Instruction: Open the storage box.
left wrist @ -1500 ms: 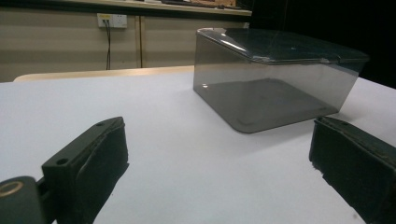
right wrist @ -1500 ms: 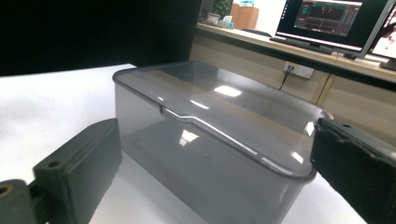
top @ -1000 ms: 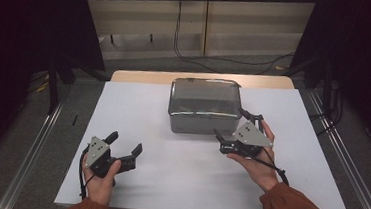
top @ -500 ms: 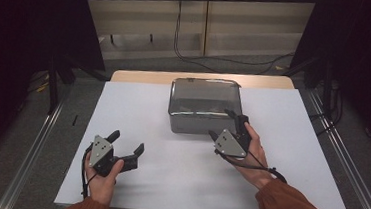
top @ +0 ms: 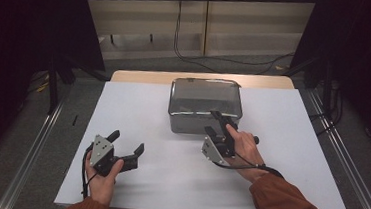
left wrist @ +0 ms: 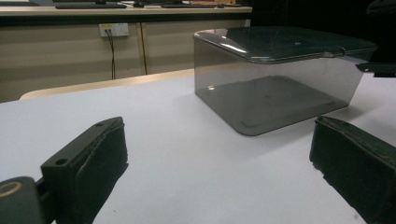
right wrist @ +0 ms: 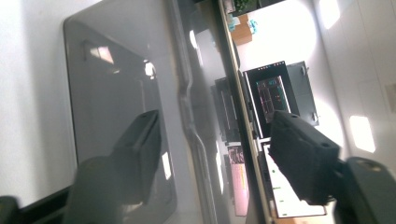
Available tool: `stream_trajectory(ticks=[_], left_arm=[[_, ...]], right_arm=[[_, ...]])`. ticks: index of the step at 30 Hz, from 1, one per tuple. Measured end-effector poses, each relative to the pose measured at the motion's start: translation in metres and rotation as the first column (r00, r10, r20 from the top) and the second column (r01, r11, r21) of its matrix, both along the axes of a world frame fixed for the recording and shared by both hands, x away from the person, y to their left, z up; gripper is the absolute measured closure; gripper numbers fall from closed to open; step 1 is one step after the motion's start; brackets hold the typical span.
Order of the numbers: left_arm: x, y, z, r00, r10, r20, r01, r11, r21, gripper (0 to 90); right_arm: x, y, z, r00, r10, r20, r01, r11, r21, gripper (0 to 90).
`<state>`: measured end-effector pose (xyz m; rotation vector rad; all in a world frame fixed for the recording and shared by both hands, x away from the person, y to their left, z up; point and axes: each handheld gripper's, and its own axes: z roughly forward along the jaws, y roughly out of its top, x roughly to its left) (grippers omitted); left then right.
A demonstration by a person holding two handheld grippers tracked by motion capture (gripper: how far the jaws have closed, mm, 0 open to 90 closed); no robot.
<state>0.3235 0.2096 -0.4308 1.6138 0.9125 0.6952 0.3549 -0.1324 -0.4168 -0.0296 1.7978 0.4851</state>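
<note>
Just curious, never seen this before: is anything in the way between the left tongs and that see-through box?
Nothing visible. Only bare white tabletop lies between the open left tongs and the lidded box.

Smoky translucent lidded box (top: 205, 105), lid shut, upright, appears empty, at far middle of white table (top: 138, 106).

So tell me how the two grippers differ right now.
The left gripper sits near the table's front edge, far from the box; the right gripper is up against the box's near wall. The left lies flat, the right is rolled on its side. Both are open and empty.
</note>
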Motion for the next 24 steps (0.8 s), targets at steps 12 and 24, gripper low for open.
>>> stream_trajectory(ticks=[12,24], left_arm=[[0.004,-0.005,0.006,0.9998,-0.005,0.019,0.005,1.0,-0.007,2.2],[0.011,-0.013,0.007,0.9989,-0.047,0.005,0.047,0.9988,0.014,6.4]], right_arm=[[0.006,0.008,-0.012,0.9998,-0.011,0.018,0.014,0.9925,-0.122,57.7],[0.011,0.007,-0.015,0.9998,-0.018,0.005,0.018,0.9909,-0.134,69.2]])
